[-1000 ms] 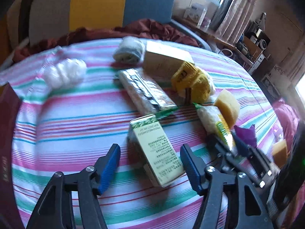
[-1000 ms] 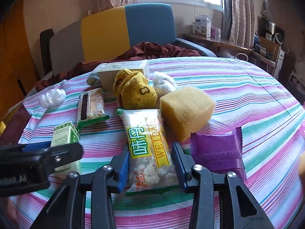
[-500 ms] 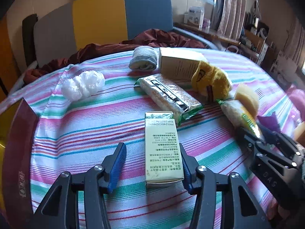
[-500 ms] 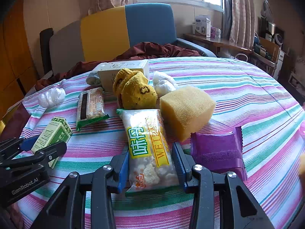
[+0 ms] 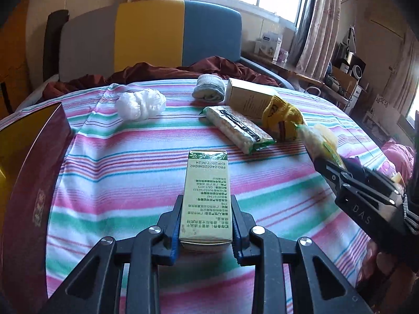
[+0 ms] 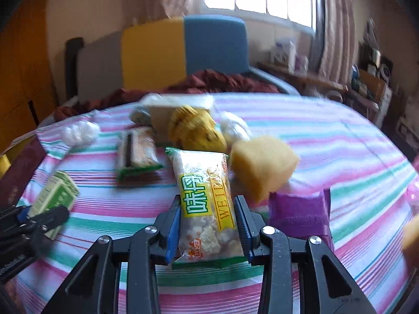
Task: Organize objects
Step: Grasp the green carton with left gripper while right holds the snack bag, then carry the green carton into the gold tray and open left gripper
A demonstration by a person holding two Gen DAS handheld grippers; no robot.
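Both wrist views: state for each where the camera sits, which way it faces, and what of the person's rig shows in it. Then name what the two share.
Left wrist view: on the left gripper, looking forward and down across the striped table toward the window; its jaws are shut on the green carton; the right gripper enters at right.
Right wrist view: on the right gripper, same heading; its jaws are closing on the snack bag; the left gripper's side shows at lower left.
Shared: carton, snack bag, yellow sock, both grippers.

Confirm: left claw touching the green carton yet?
Touching. In the left wrist view the left claw has both blue pads pressed flat against the sides of the green carton, no gap visible on either side.
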